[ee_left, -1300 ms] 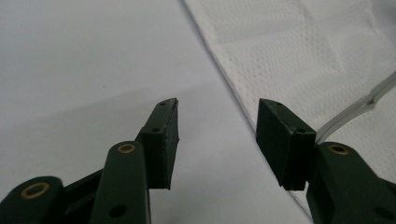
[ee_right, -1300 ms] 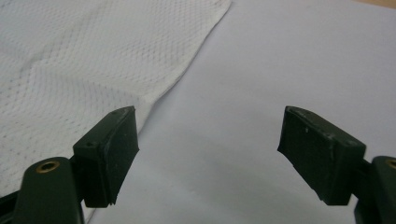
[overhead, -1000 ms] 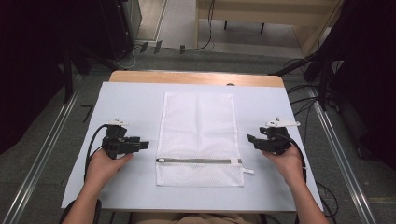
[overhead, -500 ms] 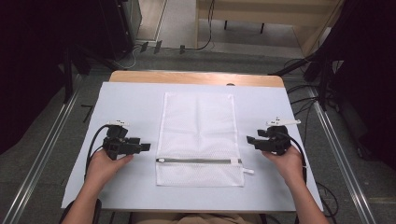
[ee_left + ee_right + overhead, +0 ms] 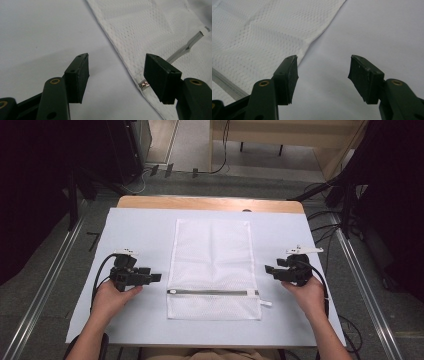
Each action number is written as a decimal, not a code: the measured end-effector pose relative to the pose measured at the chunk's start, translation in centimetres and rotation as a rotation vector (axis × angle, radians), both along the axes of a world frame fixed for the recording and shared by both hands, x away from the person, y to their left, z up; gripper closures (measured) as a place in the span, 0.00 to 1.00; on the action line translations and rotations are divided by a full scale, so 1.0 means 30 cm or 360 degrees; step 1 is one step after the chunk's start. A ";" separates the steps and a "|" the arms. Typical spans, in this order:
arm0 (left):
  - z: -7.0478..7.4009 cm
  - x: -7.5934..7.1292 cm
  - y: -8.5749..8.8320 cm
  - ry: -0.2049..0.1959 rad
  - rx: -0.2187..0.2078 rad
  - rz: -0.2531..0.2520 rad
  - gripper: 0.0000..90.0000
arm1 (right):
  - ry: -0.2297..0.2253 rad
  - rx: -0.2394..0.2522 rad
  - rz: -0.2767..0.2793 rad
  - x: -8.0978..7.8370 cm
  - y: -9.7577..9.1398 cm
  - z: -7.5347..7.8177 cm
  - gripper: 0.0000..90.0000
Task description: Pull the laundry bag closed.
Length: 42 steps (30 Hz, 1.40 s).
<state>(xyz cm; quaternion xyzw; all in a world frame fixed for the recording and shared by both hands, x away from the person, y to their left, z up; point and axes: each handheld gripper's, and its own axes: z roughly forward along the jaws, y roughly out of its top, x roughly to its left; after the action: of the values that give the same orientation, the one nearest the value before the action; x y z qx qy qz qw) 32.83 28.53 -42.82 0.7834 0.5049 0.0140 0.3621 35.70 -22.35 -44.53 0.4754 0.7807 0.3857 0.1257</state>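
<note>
A white mesh bag (image 5: 212,255) lies flat in the middle of the table, with its grey zipper (image 5: 212,292) running across near the front. My left gripper (image 5: 156,277) rests on the sheet just left of the bag and points at its left edge. Its jaws have just been opening and stand open with nothing between them. In the left gripper view the gripper (image 5: 116,75) faces the bag's edge (image 5: 155,27) and the zipper's metal end (image 5: 144,85). My right gripper (image 5: 269,270) sits right of the bag, open and empty. In its own view the gripper (image 5: 323,75) points past the bag's edge (image 5: 257,30).
A pale sheet (image 5: 140,230) covers the wooden table (image 5: 210,202), with bare sheet on both sides of the bag. Cables trail from each gripper over the table's sides. Metal rails and dark equipment stand on the floor around the table.
</note>
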 end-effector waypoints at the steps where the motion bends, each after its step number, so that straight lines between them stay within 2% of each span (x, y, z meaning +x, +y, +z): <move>1: 0.000 0.000 0.000 0.0000 0.0002 0.0000 0.41 | 0.0009 0.0006 0.0003 0.001 0.000 -0.001 0.46; 12: 0.000 -0.003 -0.003 -0.0013 0.0011 -0.0005 0.41 | 0.0012 0.0012 -0.0004 0.000 0.000 0.004 0.48; 15: 0.001 -0.003 -0.003 -0.0014 0.0012 -0.0008 0.41 | 0.0042 0.0053 -0.0011 0.000 0.001 0.008 0.50; 19: 0.004 -0.007 -0.003 -0.0018 0.0006 -0.0012 0.42 | 0.0064 0.0039 0.0007 -0.005 0.015 0.014 0.52; 25: 0.009 -0.024 -0.002 -0.0023 -0.0002 -0.0006 0.42 | 0.0049 0.0046 0.0070 -0.020 0.063 0.044 0.54; 30: 0.014 -0.043 0.000 -0.0026 -0.0011 0.0003 0.42 | 0.0034 0.0014 0.0143 -0.026 0.113 0.061 0.54; 34: 0.017 -0.058 0.002 -0.0034 -0.0014 0.0009 0.42 | 0.0033 0.0031 0.0183 -0.032 0.145 0.076 0.55; 39: 0.018 -0.076 0.002 -0.0069 0.0002 0.0000 0.42 | 0.0025 0.0014 0.0264 -0.041 0.186 0.090 0.57; 42: 0.018 -0.087 0.000 -0.0092 0.0009 -0.0014 0.43 | 0.0023 0.0011 0.0284 -0.046 0.200 0.092 0.57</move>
<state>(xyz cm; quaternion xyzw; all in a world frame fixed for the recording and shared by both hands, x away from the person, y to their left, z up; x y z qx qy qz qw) 30.21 28.53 -42.28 0.7860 0.4907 0.0365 0.3744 34.33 -16.34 -41.76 0.4071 0.8195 0.3946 0.0834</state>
